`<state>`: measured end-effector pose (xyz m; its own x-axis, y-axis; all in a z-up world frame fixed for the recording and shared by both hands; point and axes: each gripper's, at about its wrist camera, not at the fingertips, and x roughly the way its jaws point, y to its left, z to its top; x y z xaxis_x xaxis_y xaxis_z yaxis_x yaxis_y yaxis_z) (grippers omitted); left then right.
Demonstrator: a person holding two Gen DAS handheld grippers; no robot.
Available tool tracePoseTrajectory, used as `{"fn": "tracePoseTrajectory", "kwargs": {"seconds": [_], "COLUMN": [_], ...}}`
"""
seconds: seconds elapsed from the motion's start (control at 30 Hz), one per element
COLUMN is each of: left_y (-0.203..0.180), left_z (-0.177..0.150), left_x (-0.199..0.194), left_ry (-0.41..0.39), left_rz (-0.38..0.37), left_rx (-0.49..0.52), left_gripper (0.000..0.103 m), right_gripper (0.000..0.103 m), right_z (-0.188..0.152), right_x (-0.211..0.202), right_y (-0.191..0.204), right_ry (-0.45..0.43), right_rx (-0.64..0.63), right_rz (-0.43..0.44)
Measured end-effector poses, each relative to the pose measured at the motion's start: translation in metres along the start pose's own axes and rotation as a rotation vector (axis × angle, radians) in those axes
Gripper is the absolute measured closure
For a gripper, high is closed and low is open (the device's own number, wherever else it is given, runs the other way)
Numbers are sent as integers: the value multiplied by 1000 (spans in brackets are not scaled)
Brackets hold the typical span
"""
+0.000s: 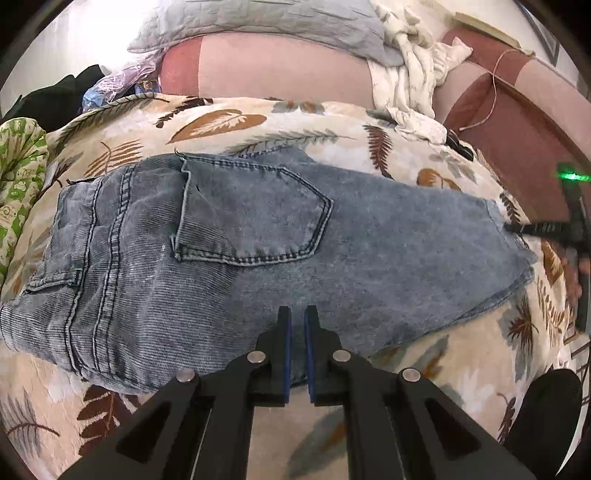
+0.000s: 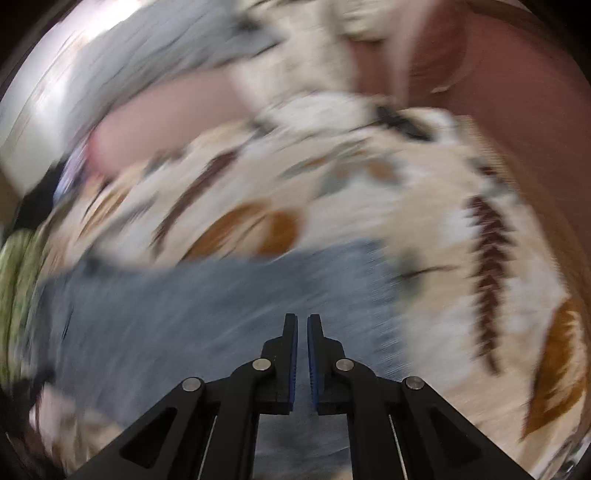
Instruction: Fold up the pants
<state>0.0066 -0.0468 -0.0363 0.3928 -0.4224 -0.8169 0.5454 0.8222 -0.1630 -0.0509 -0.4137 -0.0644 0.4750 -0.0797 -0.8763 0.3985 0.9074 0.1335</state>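
Observation:
The pants [image 1: 229,258] are blue-grey denim, folded into a compact block with a back pocket facing up, lying on a leaf-print bedspread [image 1: 229,122]. My left gripper [image 1: 297,314] hovers over the near edge of the pants, its jaws nearly closed with a narrow gap and nothing between them. The right gripper shows in the left wrist view [image 1: 524,228] at the right end of the pants, partly cut off. In the right wrist view, which is heavily motion-blurred, my right gripper [image 2: 302,319] is nearly closed and empty above the pants [image 2: 207,317].
A grey pillow [image 1: 266,26] and a crumpled white cloth [image 1: 410,74] lie at the back. A green patterned cloth [image 1: 18,177] and dark clothes [image 1: 55,96] sit at the left. A red-brown bed frame [image 1: 517,140] borders the right.

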Motion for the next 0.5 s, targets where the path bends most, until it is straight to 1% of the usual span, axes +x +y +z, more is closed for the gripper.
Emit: {"fn": "tracePoseTrajectory", "kwargs": {"seconds": [0.03, 0.07, 0.13, 0.2, 0.27, 0.33, 0.5], "left_y": [1, 3, 8, 13, 15, 13, 8], "left_z": [0, 0, -1, -2, -2, -3, -8], "left_x": [2, 4, 9, 12, 14, 13, 12], "left_ry": [6, 12, 30, 52, 70, 79, 101], "left_rz": [10, 19, 21, 5, -1, -1, 20], "left_rx": [3, 4, -12, -46, -60, -67, -40], "left_gripper": [97, 97, 97, 97, 97, 97, 97], "right_gripper": [97, 97, 97, 96, 94, 94, 94], "right_z": [-3, -7, -16, -24, -33, -41, -62], "right_x": [8, 20, 33, 36, 37, 35, 24], "right_y": [10, 24, 43, 48, 48, 48, 52], "right_ry": [41, 91, 126, 131, 143, 132, 127], "right_rx": [-11, -38, -90, -82, -43, -29, 11], "right_rz": [7, -19, -84, -89, -87, -95, -94]}}
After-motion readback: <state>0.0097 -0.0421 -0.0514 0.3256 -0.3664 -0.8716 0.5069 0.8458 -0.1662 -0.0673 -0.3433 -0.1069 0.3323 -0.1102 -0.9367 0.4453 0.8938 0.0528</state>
